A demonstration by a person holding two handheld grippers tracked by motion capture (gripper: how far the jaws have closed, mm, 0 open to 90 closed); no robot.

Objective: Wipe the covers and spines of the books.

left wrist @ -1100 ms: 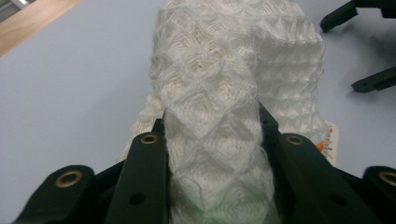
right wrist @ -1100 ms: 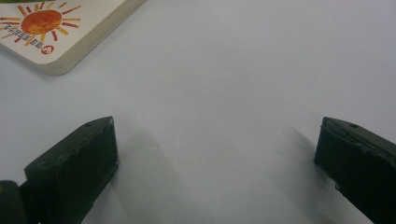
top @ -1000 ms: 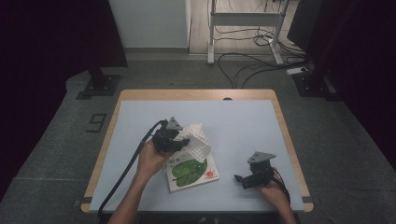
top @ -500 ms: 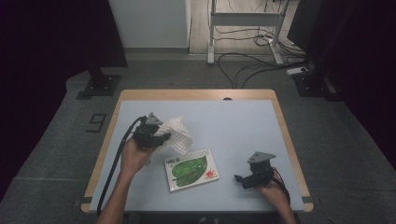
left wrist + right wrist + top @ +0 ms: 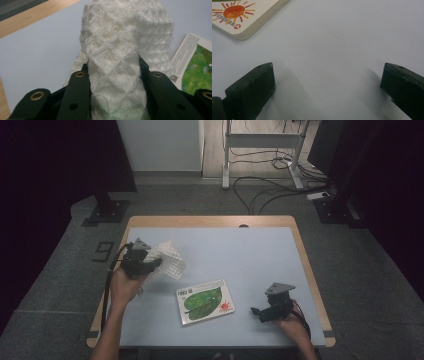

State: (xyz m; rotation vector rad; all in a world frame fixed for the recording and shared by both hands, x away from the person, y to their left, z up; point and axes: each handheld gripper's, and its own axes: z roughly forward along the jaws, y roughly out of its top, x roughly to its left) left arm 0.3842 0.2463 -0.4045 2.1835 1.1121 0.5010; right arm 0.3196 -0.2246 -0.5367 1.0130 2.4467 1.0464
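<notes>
Over the pale blue table (image 5: 250, 255) the left gripper (image 5: 152, 265), clamped on the white mesh cloth (image 5: 167, 262), has carried it leftward off the picture book (image 5: 206, 301), now uncovered beside the right gripper (image 5: 256, 312), whose jaws stand apart.

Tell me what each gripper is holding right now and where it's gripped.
The left gripper clamps the white mesh cloth by a bunched-up end between its jaws. The right gripper holds nothing, jaws open.
</notes>
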